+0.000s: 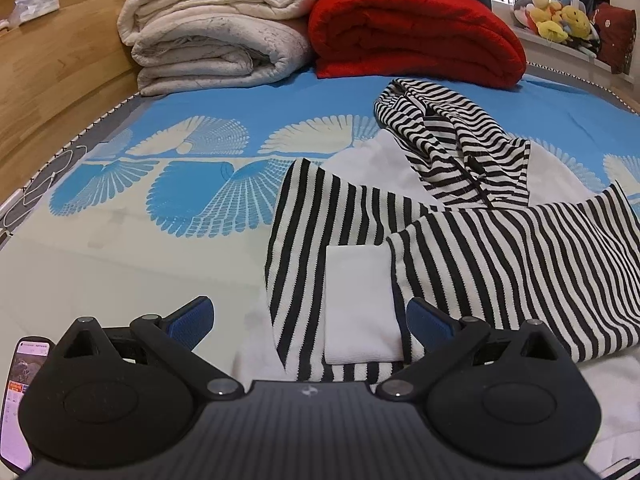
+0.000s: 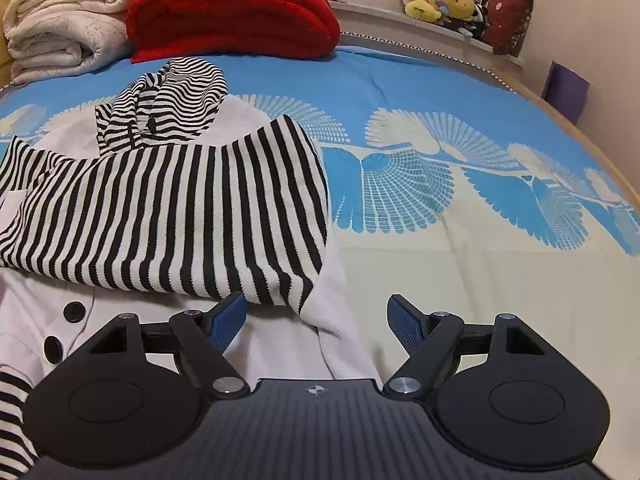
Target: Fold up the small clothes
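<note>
A small white garment with black-and-white striped sleeves and hood (image 1: 500, 248) lies on the blue and cream bed sheet (image 1: 140, 248). Both sleeves are folded across its white body, and a white cuff (image 1: 360, 304) lies just ahead of my left gripper (image 1: 310, 320). The left gripper is open and empty above the garment's near left edge. In the right wrist view the same garment (image 2: 172, 208) fills the left side, with black buttons (image 2: 74, 312) on its white front. My right gripper (image 2: 316, 320) is open and empty over the garment's near right edge.
Folded cream blankets (image 1: 216, 32) and a red blanket (image 1: 416, 28) are stacked at the bed's far end. A wooden bed frame (image 1: 52, 80) runs along the left. A phone (image 1: 20, 396) lies at the near left. Plush toys (image 2: 444, 2) sit on the windowsill.
</note>
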`<act>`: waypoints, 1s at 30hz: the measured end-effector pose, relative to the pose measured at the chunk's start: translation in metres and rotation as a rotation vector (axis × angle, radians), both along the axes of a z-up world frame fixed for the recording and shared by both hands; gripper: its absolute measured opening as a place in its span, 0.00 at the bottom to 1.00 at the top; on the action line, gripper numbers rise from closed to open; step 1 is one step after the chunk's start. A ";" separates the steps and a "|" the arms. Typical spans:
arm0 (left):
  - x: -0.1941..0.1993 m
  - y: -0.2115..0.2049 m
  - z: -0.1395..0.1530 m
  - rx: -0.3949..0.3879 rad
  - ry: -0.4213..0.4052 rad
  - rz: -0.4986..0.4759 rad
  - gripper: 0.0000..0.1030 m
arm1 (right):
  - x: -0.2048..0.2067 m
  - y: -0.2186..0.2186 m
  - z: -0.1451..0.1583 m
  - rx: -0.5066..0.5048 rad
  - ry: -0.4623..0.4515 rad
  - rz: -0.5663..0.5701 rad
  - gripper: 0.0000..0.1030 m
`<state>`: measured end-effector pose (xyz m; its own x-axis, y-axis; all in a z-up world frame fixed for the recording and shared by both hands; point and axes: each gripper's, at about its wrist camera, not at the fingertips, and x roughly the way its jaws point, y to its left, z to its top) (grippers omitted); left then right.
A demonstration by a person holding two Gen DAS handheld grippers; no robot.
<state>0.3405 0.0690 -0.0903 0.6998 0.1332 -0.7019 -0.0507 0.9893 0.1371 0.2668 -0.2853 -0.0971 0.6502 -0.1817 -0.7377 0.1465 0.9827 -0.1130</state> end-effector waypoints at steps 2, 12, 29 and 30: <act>0.000 -0.001 -0.001 0.005 0.005 0.000 0.99 | 0.000 0.000 0.000 0.000 0.001 0.001 0.77; 0.001 -0.004 -0.004 0.010 0.009 -0.002 0.99 | 0.001 -0.002 0.001 0.015 0.008 -0.004 0.77; -0.003 0.005 0.011 -0.039 -0.017 -0.003 0.99 | 0.001 -0.001 0.006 0.052 -0.016 0.015 0.77; -0.005 0.008 0.021 -0.068 -0.033 -0.014 0.99 | -0.001 -0.004 0.013 0.089 -0.049 0.022 0.77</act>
